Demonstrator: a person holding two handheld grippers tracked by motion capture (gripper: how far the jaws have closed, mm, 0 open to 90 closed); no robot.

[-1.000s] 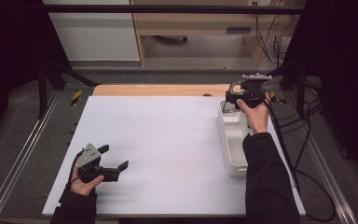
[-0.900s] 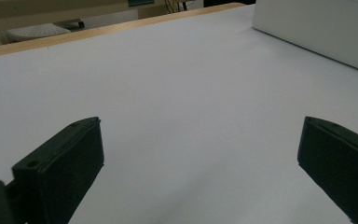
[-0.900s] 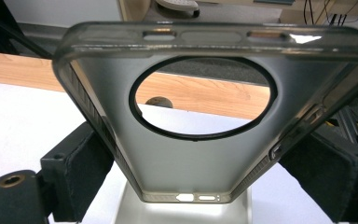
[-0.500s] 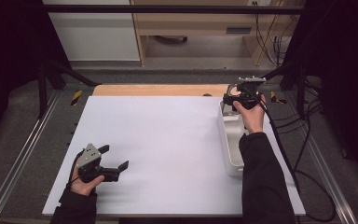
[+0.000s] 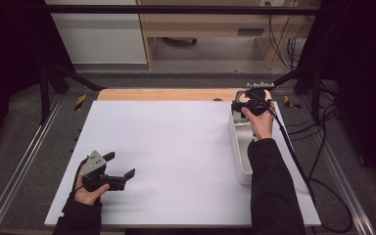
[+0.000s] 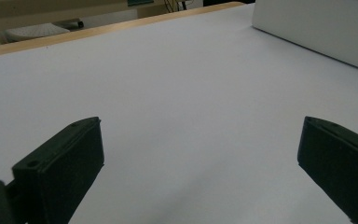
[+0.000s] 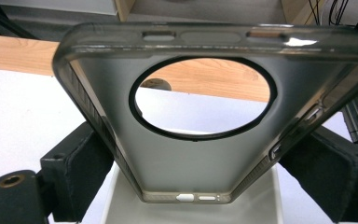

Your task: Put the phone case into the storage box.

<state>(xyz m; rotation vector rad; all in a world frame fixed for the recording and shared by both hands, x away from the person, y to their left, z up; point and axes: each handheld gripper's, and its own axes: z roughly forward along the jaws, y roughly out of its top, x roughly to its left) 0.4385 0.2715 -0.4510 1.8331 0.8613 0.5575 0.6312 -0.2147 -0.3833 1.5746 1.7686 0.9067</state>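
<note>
My right gripper [image 5: 247,104] clamps clear phone case [image 7: 205,116] by its long sides, both jaws pressed to edges, held in air above far end of white tray [image 5: 238,147]. Round camera hole faces lens. My left gripper [image 5: 120,172] rests low on white table [image 5: 176,147], near-left corner, jaws spread wide, nothing between.

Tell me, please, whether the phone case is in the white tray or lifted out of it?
Lifted out: the right gripper clamps the phone case by its two sides, above the white tray.
</note>
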